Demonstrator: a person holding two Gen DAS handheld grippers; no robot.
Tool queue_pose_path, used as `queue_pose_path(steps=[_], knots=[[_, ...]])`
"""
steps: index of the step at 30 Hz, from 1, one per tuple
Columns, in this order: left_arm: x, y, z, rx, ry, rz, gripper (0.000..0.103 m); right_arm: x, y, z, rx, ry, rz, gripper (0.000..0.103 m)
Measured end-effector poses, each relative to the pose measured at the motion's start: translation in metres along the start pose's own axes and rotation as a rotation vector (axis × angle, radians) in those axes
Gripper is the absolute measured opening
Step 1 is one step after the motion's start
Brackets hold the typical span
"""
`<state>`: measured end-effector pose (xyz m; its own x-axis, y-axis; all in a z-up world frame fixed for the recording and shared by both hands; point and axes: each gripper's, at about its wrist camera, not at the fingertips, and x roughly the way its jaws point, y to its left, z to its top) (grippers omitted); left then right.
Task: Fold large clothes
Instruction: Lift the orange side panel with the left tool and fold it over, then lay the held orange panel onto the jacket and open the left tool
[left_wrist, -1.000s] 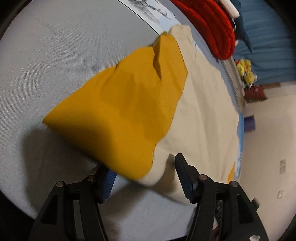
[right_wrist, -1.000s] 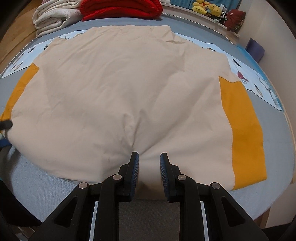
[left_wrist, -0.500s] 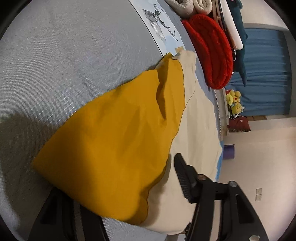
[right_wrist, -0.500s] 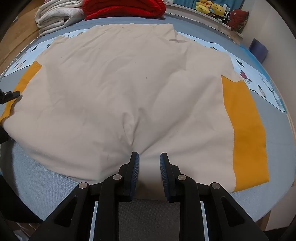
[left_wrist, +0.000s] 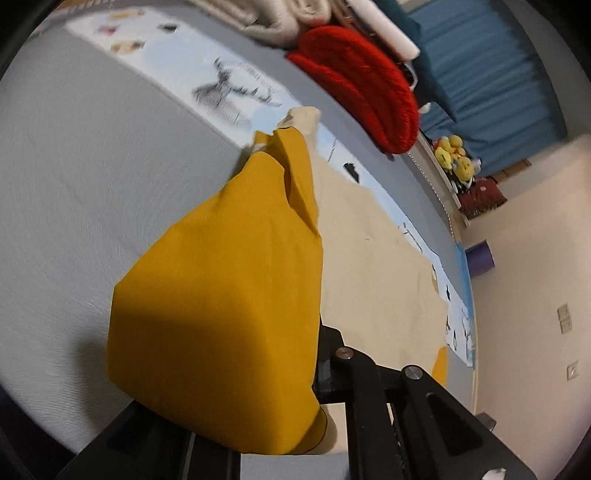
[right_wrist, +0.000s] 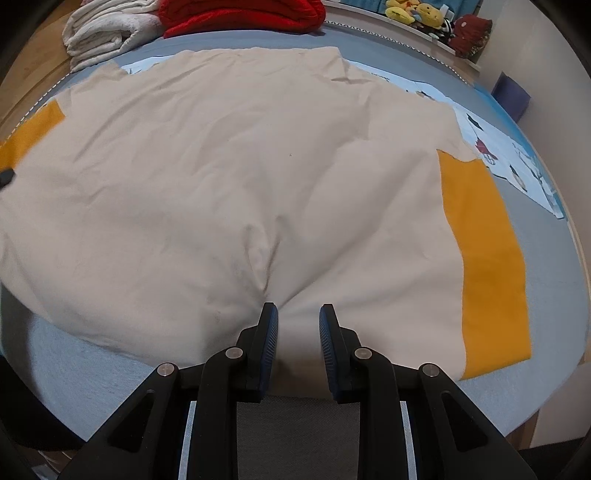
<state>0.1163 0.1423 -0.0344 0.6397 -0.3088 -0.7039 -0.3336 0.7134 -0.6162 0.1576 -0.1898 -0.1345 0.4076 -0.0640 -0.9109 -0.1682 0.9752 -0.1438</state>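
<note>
A big cream garment (right_wrist: 229, 177) with yellow side panels lies spread across the grey bed (right_wrist: 92, 373), its near hem bulging toward the foot of the bed.

Over on the left, the left tool (left_wrist: 258, 406) has the yellow panel (left_wrist: 229, 295) lifted off the bed, so the cloth rises in a tent and drapes over the tool's near finger. The far finger (left_wrist: 332, 354) shows just beside the panel's edge. The cloth hides the gap between the two, so I cannot tell whether the tool is pinching the panel or only carrying it. To the left of that raised corner the grey cover runs bare out to the bed's edge, which leaves plenty of room on that side.

In the middle, the right tool (right_wrist: 298, 321) sits low at the near hem, pointing straight up the garment. Its blue-padded fingers (right_wrist: 271, 332) stand apart with cream cloth puckered between them; the pads are not pressed together. A crease runs away from the tips into the fabric.

Further right, the other yellow panel (right_wrist: 484, 258) lies flat, with a strip of grey cover between it and the bed's right edge.

At the far end a white towel pile (right_wrist: 107, 33), a red blanket (right_wrist: 240, 14) and some soft toys (right_wrist: 421, 14) crowd the head of the bed, close to the garment's top edge.
</note>
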Motion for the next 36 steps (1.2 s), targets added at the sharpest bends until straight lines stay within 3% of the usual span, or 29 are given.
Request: queue_pose_path(steps=[4, 6, 8, 10, 12, 14, 17, 21, 22, 24, 28, 36], knots=[[-0.041, -0.022, 0.012, 0.142, -0.034, 0.067, 0.011, -0.036, 0.014, 0.004, 0.002, -0.136, 0.032, 0.025], [-0.056, -0.029, 0.013, 0.212, -0.048, 0.093, 0.011, -0.058, 0.024, 0.006, -0.005, -0.229, 0.084, 0.025], [-0.069, -0.038, 0.011, 0.295, -0.061, 0.124, 0.011, -0.066, 0.033, 0.007, -0.020, -0.265, 0.141, 0.025], [-0.072, -0.045, 0.007, 0.358, -0.071, 0.140, 0.011, -0.050, 0.049, 0.006, -0.067, -0.179, 0.214, 0.027], [-0.067, -0.052, -0.002, 0.428, -0.086, 0.155, 0.011, -0.024, 0.060, 0.001, -0.119, -0.055, 0.207, 0.029], [-0.058, -0.056, -0.015, 0.482, -0.105, 0.178, 0.011, -0.011, 0.056, 0.000, -0.124, 0.002, 0.195, 0.029], [-0.048, -0.069, -0.029, 0.521, -0.102, 0.192, 0.010, -0.024, 0.030, 0.013, -0.054, 0.003, 0.261, 0.029], [-0.041, -0.099, -0.039, 0.599, -0.113, 0.153, 0.010, -0.075, -0.016, 0.045, -0.075, -0.161, 0.242, 0.034], [-0.039, -0.103, -0.041, 0.609, -0.109, 0.145, 0.010, -0.087, -0.026, 0.051, -0.083, -0.194, 0.238, 0.037], [-0.032, -0.115, -0.048, 0.633, -0.096, 0.137, 0.010, -0.114, -0.057, 0.066, -0.106, -0.288, 0.216, 0.057], [-0.022, -0.135, -0.056, 0.669, -0.083, 0.127, 0.010, -0.142, -0.109, 0.079, -0.126, -0.393, 0.149, 0.067], [0.007, -0.186, -0.084, 0.751, -0.051, 0.104, 0.010, -0.132, -0.189, 0.069, 0.091, -0.333, 0.089, 0.067]])
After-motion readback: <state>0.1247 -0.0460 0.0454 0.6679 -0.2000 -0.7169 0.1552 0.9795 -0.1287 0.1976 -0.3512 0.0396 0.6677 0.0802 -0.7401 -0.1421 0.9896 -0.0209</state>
